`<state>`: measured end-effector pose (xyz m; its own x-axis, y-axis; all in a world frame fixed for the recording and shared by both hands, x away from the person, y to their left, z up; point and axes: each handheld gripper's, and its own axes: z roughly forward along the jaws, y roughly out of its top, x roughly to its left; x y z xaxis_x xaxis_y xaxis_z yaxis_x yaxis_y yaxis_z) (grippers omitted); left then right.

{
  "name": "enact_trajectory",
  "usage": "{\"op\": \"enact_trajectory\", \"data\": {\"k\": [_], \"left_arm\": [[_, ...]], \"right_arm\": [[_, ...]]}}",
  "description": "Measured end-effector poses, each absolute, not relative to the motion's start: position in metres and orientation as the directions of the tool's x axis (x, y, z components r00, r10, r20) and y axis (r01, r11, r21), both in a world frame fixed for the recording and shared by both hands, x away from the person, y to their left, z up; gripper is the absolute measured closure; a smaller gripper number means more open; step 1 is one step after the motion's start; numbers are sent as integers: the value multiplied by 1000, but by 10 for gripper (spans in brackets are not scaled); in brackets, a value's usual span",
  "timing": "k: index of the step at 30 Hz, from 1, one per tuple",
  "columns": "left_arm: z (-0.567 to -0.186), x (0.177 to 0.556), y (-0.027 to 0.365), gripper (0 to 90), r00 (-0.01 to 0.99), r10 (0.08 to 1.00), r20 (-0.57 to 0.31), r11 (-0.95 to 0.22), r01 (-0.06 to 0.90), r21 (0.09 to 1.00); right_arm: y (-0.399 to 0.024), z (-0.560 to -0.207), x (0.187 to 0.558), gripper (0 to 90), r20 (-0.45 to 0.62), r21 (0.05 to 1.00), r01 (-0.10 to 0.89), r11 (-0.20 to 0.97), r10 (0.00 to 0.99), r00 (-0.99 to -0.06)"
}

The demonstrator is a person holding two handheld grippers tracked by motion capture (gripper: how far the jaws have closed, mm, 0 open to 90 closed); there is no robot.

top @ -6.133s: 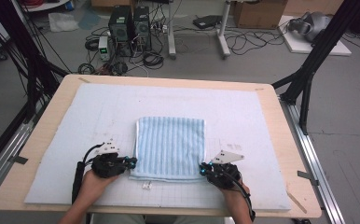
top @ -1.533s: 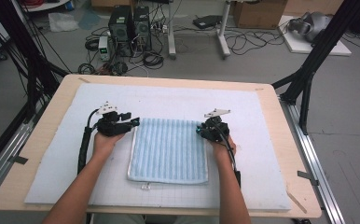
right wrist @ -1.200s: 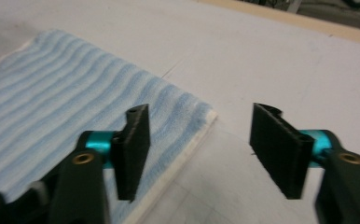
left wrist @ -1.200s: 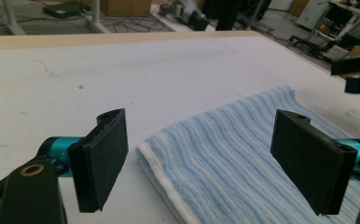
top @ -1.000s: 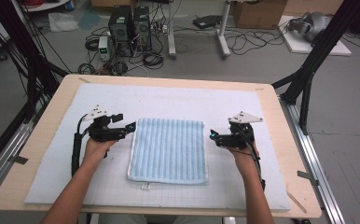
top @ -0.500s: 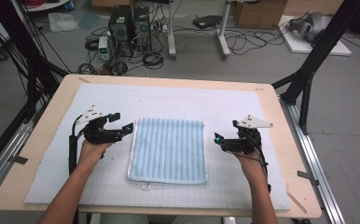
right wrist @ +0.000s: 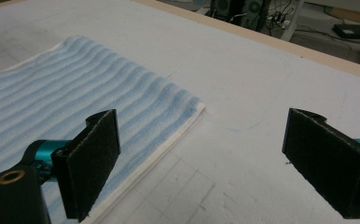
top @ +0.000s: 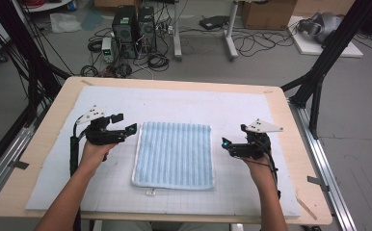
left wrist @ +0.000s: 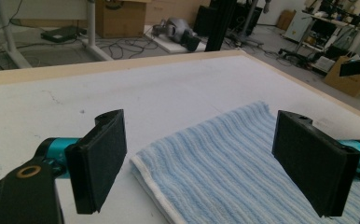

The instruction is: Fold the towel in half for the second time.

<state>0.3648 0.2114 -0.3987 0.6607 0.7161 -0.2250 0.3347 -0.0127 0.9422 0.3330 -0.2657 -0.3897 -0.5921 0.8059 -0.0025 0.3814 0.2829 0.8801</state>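
Folded blue towel (top: 174,154) flat on white mat (top: 232,110), left gripper (top: 126,130) and right gripper (top: 226,143) beside it, both wide open, holding nothing

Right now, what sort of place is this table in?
Probably a lab or workshop: computer towers and loose cables lie on the floor, black frame struts flank the table, and cardboard boxes stand behind.

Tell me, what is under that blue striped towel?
The towel lies folded on a white gridded mat covering the wooden table. Whatever lies between its folds stays covered.
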Motion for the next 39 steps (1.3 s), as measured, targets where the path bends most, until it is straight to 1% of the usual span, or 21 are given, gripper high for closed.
{"op": "enact_trajectory", "data": {"k": [6,9,13,19,25,30,34,36,38,39], "left_arm": [[-398,380,208,203,649,731,-212,-48,358,932],[-401,395,205,225,627,752,-202,-82,394,916],[-408,410,200,283,595,778,-201,-111,446,888],[-425,423,194,336,577,792,-199,-131,479,868],[-441,431,187,431,550,814,-184,-158,516,842],[-451,437,182,477,548,817,-176,-196,553,810],[-452,437,174,552,572,810,-126,-259,543,799],[-451,436,171,586,579,811,-87,-295,532,794],[-451,435,170,627,578,812,-85,-294,531,795],[-451,435,170,658,592,801,-84,-303,524,796]], "right_arm": [[-263,-390,332,105,3,879,383,284,800,-600],[-262,-390,332,105,2,878,382,288,797,-604],[-259,-390,331,105,-1,876,381,296,791,-612],[-258,-391,329,105,2,874,386,296,790,-613],[-255,-396,330,105,9,866,398,303,787,-617],[-253,-398,332,105,7,857,407,315,783,-622],[-252,-398,333,105,9,856,410,314,785,-619],[-252,-398,333,105,15,854,417,312,787,-617],[-251,-398,335,105,13,853,417,313,787,-617],[-250,-399,335,105,11,852,417,316,785,-619]]}}
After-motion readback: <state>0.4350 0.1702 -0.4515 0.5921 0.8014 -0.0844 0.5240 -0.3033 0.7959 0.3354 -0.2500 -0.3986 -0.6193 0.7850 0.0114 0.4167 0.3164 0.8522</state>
